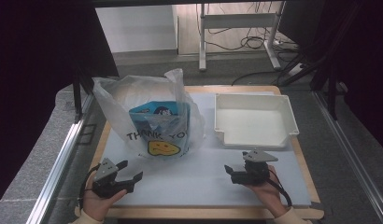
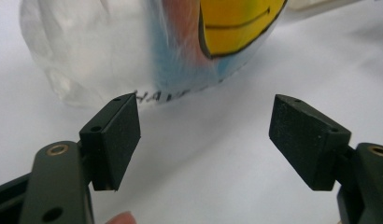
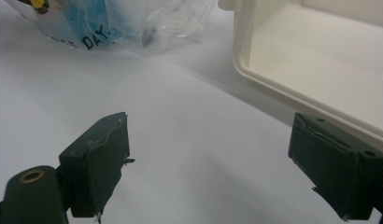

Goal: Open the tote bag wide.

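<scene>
A clear plastic bag printed with "THANK YOU" and a yellow smiley stands at the left middle of the table, with a blue packet inside it. A white tray lies empty to its right. My left gripper rests near the front left, open, pointing toward the bag. The left gripper view has the bag just beyond the open left gripper, with nothing between the pads. My right gripper sits at the front right, open. In the right gripper view, the right gripper faces the tray's corner and the bag.
A white mat covers a wooden board that forms the work surface. Metal rails run along both sides of the table. Behind the table stand a desk frame and cables on the floor.
</scene>
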